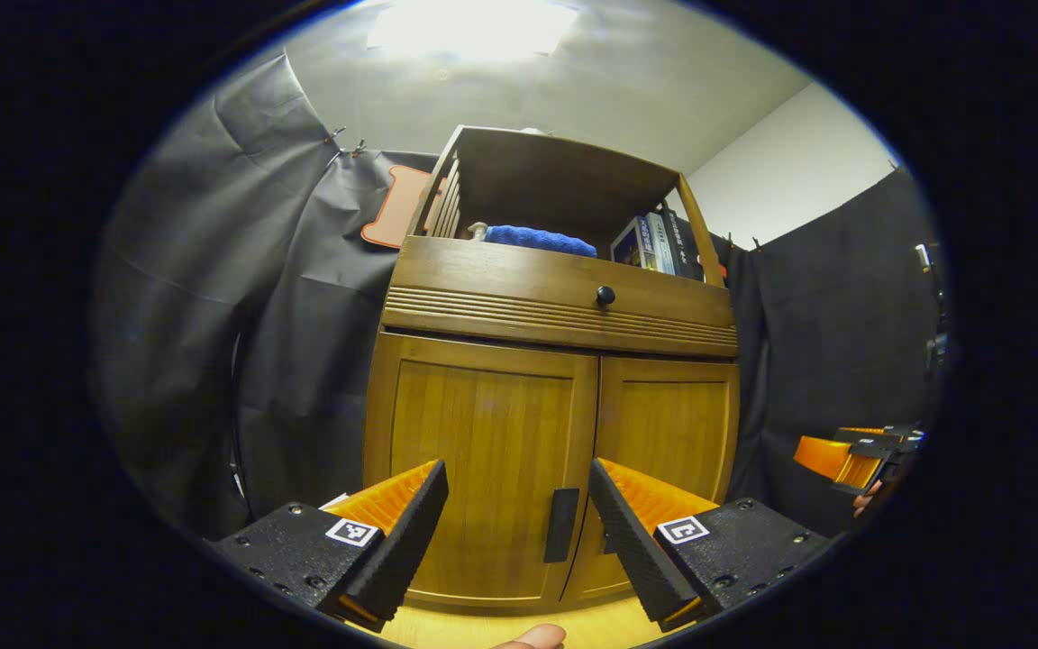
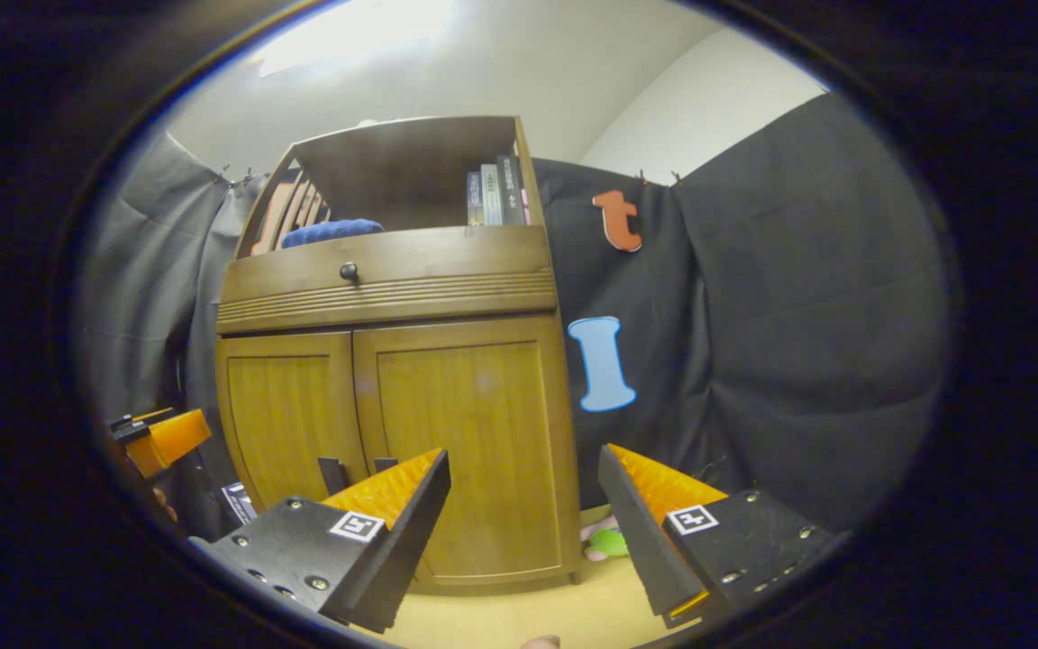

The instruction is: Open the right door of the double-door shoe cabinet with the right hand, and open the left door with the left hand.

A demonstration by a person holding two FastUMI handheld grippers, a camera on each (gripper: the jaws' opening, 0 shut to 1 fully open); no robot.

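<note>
Straight ahead stands the wooden shoe cabinet, both panelled doors closed, dark handles at the centre seam. Left gripper and right gripper hover spread, holding nothing.

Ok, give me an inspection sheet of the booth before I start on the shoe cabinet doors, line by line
Surface: pale wood floor under the cabinet, bare in front.
Job's things: shoe cabinet; left door and right door both closed; dark handles at the centre seam, the left door's handle clearest.
Clutter: blue cloth and books on the open top shelf; a green item on the floor beside the cabinet.
Grippers: left gripper open, lined up with the left handle but apart from it; right gripper open, short of the right door.
Cables: a dark one hangs left of the cabinet.
Surroundings: black cloth wall, white ceiling with a light.
</note>
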